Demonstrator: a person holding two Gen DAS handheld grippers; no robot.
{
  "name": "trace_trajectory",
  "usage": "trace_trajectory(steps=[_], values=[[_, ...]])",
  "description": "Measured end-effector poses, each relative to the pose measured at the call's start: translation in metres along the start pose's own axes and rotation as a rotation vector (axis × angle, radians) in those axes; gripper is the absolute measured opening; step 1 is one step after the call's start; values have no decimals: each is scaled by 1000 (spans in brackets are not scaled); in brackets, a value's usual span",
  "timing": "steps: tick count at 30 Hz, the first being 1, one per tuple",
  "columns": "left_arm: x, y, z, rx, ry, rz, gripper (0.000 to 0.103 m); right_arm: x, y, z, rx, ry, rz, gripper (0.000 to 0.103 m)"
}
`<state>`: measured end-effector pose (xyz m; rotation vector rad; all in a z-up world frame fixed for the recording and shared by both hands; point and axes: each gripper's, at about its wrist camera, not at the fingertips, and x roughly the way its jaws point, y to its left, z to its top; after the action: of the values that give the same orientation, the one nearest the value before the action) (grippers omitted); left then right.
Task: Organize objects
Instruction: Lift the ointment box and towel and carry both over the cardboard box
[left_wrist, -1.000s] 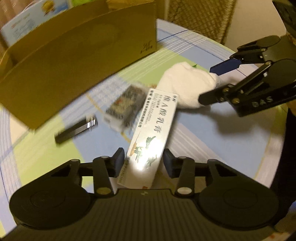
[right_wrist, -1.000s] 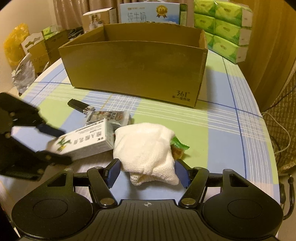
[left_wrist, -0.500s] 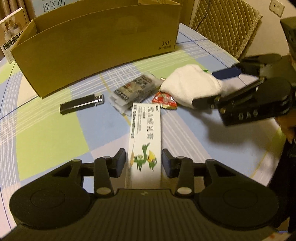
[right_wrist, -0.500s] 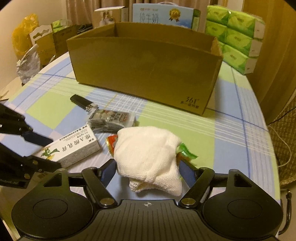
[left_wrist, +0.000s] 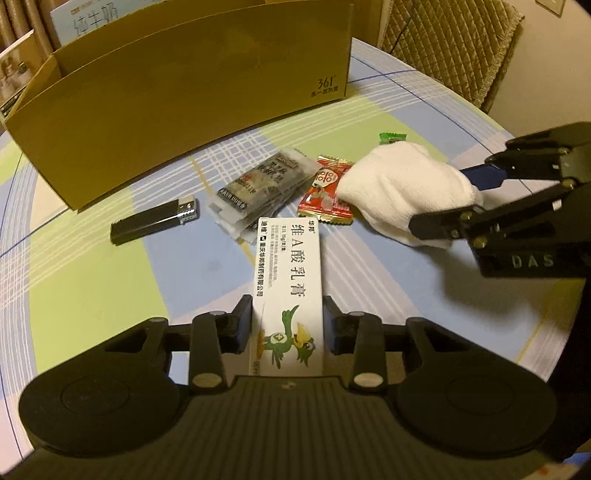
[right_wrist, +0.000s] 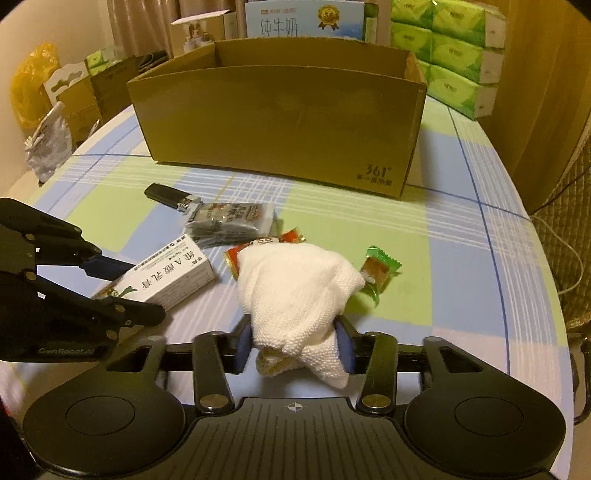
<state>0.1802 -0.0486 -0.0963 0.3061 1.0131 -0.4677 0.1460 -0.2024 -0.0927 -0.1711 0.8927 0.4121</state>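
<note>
While the long white medicine box (left_wrist: 286, 291) is still held by the left gripper (left_wrist: 288, 325), the soft white cloth (right_wrist: 295, 291), loose a second ago, is now squeezed in the right gripper (right_wrist: 295, 347) above the counter (right_wrist: 461, 266).

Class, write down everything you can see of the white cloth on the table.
The white cloth is a soft, knitted-looking towel, bunched into a rounded lump. The right gripper pinches its near end between both fingers. It sits on the checked tablecloth, overlapping a red snack packet, with a green candy beside it. The medicine box lies apart, to its left.
</note>
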Motion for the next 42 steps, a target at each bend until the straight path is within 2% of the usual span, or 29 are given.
trace_trajectory(steps=[1,3,8,10,16,20,27,35,42], values=[[-1,0,-1,-9,2,7,33,1,1,0,-4,-4,0,62],[-2,2,-3,-25,2,17,33,4,2,1,-12,-7,-4,66],[-2,4,-5,-46,-12,17,33,14,1,0,0,2,-11,65],[-1,3,-5,-51,-12,21,33,15,0,-1,11,13,-27,49],[0,1,-5,-69,-13,23,33,10,-3,-1,46,19,-50,37],[-11,1,-9,-116,-35,20,33,-9,-8,-1,114,2,-52,36],[-47,0,-15,-192,-64,59,33,-47,-2,-1,175,-33,-29,36],[-89,-5,-25,-247,-83,104,33,-88,19,-1,164,-78,1,37],[-115,-13,-34,-270,-104,114,33,-109,34,-5,141,-98,9,37]])
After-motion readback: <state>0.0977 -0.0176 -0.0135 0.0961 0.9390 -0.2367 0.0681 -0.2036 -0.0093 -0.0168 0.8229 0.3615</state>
